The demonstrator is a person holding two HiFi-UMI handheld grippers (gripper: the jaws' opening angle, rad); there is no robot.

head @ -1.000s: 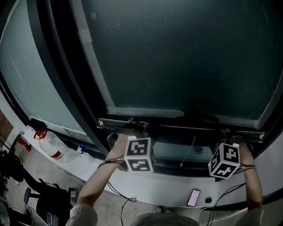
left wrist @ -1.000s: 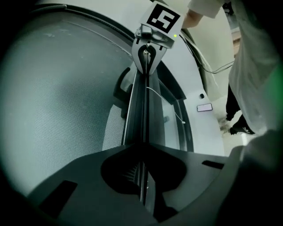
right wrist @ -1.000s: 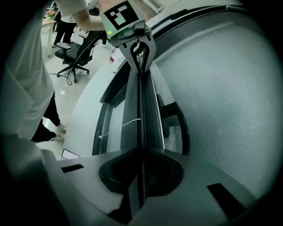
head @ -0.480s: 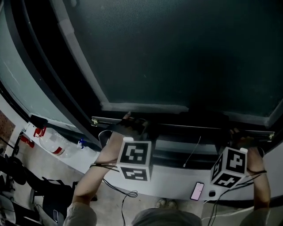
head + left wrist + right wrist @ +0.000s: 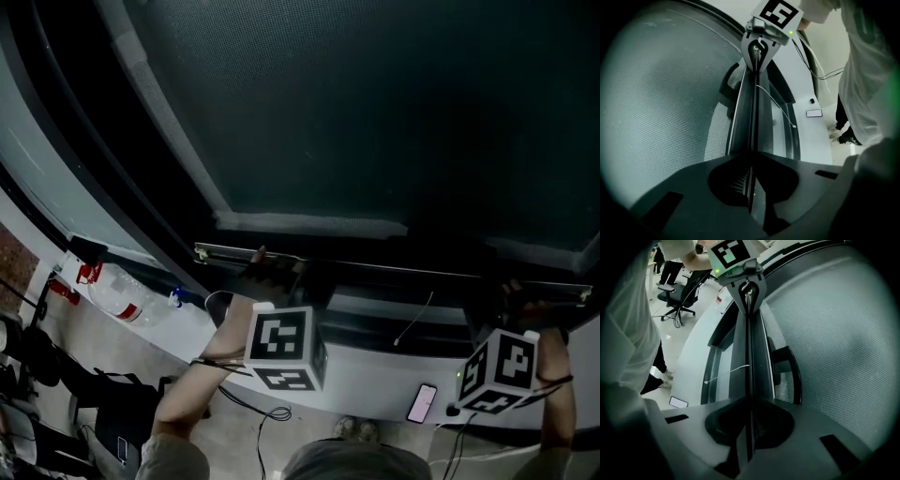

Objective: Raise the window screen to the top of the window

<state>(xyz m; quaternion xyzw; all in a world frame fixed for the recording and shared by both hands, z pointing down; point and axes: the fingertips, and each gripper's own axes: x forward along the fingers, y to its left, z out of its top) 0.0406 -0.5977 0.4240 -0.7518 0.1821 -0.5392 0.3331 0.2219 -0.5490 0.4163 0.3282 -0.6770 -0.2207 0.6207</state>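
White curved sill [image 5: 356, 384] runs below both tools. Phone [image 5: 422, 403] lies flat on it, between left tool [image 5: 274, 270] and right tool [image 5: 521, 298], nearer the right. Clear plastic bottle [image 5: 120, 302] sits well left of left tool, small blue-capped item [image 5: 175, 298] beside it

Gap between screen bar [image 5: 394, 269] and sill [image 5: 375, 375] lies open, cord [image 5: 415, 319] dangling through.

The dark left hand-held gripper [image 5: 751, 187] and right hand-held gripper [image 5: 749, 427] each carry a white cube [image 5: 279, 345] with black square markers. Thin black cables [image 5: 217, 364] run by a pale short sleeve [image 5: 173, 461].
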